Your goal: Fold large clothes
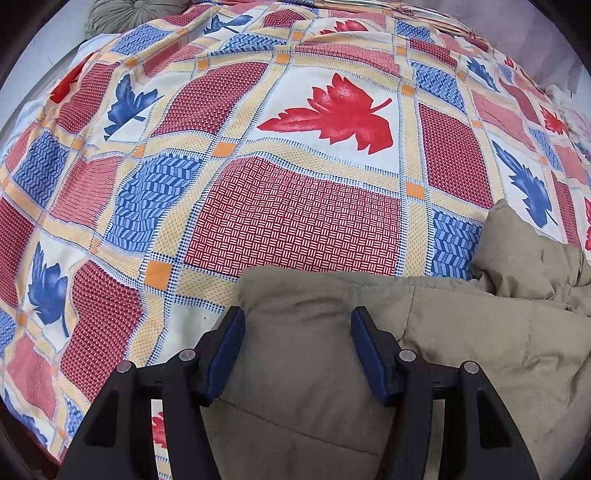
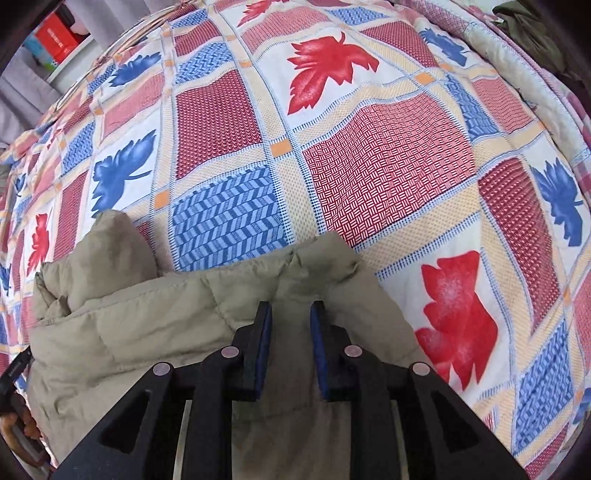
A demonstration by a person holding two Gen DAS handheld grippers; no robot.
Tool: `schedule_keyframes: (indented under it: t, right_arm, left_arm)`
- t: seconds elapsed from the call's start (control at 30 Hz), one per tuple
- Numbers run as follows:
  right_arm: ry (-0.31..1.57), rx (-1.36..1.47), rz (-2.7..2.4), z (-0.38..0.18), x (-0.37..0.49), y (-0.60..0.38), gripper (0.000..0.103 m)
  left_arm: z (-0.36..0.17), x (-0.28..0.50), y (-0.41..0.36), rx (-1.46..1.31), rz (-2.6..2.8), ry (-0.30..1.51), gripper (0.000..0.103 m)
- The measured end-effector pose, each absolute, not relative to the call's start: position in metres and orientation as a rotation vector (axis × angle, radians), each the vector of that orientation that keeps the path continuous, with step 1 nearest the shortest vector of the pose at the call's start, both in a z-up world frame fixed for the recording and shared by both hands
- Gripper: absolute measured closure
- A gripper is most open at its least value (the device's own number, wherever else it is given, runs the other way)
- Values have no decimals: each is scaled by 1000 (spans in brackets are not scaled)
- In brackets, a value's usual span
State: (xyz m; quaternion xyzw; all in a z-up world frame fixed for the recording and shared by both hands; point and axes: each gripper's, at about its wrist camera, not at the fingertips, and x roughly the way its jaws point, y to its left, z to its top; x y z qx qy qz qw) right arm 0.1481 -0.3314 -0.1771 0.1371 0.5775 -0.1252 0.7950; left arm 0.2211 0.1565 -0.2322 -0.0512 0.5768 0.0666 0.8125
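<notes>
A khaki padded jacket [image 1: 461, 332] lies bunched at the near edge of a bed, also in the right wrist view [image 2: 147, 325]. My left gripper [image 1: 297, 323] is open, its blue-padded fingers [image 1: 229, 350] standing on either side of a puffy fold of the jacket's left end. My right gripper [image 2: 291, 314] has its jaws narrowly apart over a ridge of the jacket's right end; fabric sits between the pads [image 2: 264, 343], and whether they pinch it is unclear. A raised lump of the jacket [image 2: 110, 243] stands to the left.
The bed is covered by a patchwork quilt [image 1: 314, 110] with red and blue leaves. A round grey-green cushion [image 1: 136, 14] lies at the far left corner. A red box [image 2: 55, 37] sits on a shelf beyond the bed. Dark clothing [image 2: 535, 33] lies far right.
</notes>
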Motion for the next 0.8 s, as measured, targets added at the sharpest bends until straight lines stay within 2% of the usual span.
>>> schedule_keyframes:
  t: [0.2,0.27,0.3,0.4,0.57,0.7,0.77,0.8]
  right_arm:
    - [1226,280,-247,-160,126,-320,77]
    - [1226,284,-233,-155,116,-313,77]
    - [1225,288,-227,-153,112,-310,74]
    - [1227,294,-203,-147,98,-298,61]
    - [1247,292,-172,-140,74,-272,58]
    - [1272,332,-138,-140,55,-250,52]
    - [1286,351,-122,-140,49,-239,50]
    - [1292,355,-116,-141,47,-234,49]
  left_arm:
    - [-216,192,156,-107,124,1232,41]
    - [-213,181,156,-100,128,1234,26]
    - [-211,176,157,-99,138,1232,12]
    - [-206,162,161,-119,137,1240,11]
    - [-200,140,166,-122,135,1272,10]
    - [-195,123,172,-125,125,1285,10]
    - [-194,117,176,-135,113,1291,0]
    - [-193,113,178,-144,105,1284,0]
